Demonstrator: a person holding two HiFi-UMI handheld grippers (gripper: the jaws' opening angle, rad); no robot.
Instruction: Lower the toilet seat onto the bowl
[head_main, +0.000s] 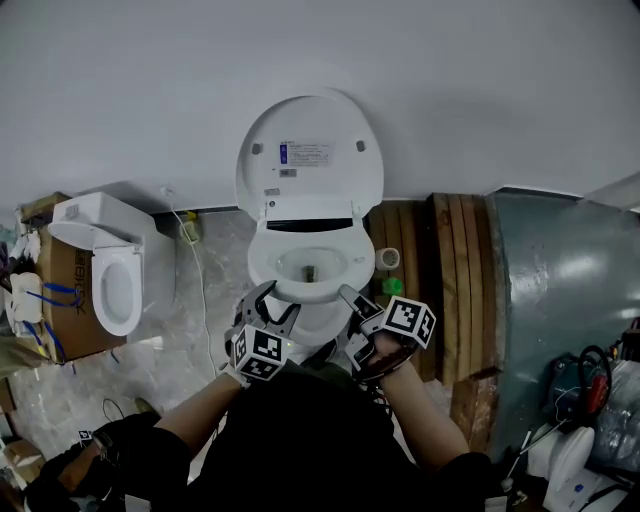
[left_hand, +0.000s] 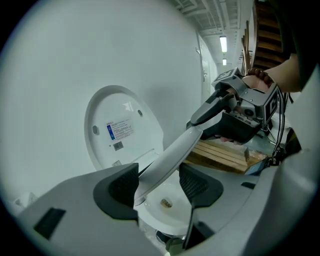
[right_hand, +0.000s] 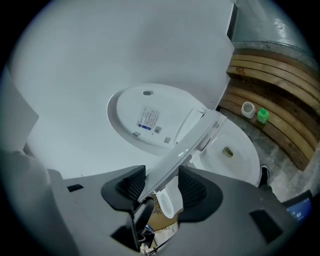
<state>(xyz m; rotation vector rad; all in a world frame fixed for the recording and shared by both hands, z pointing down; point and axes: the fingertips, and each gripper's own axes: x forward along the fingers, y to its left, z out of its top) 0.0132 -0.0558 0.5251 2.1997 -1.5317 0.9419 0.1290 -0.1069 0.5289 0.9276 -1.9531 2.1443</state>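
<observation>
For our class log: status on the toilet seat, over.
Left tongs, right tongs astride toilet seat, right closing. Seat tilted above bowl. Lid up, path clear.

White toilet seat (left_hand: 170, 157), white lid (head_main: 310, 150) with blue label (head_main: 305, 154), black-and-white marker cube (head_main: 260, 353), brown planks (head_main: 450, 270).

To our left, a second white toilet (head_main: 108, 268) stands on the marble floor (head_main: 190, 350), close against a cardboard box (head_main: 68, 300). A thin cable (head_main: 197, 285) trails over that floor. On our right, curved wooden planks (head_main: 445, 270) lie beside a grey-blue metal drum (head_main: 560, 290). A roll of tape (head_main: 389, 258) and a small green object (head_main: 393, 286) rest on the planks. We see a plain white wall (head_main: 500, 90) behind.
</observation>
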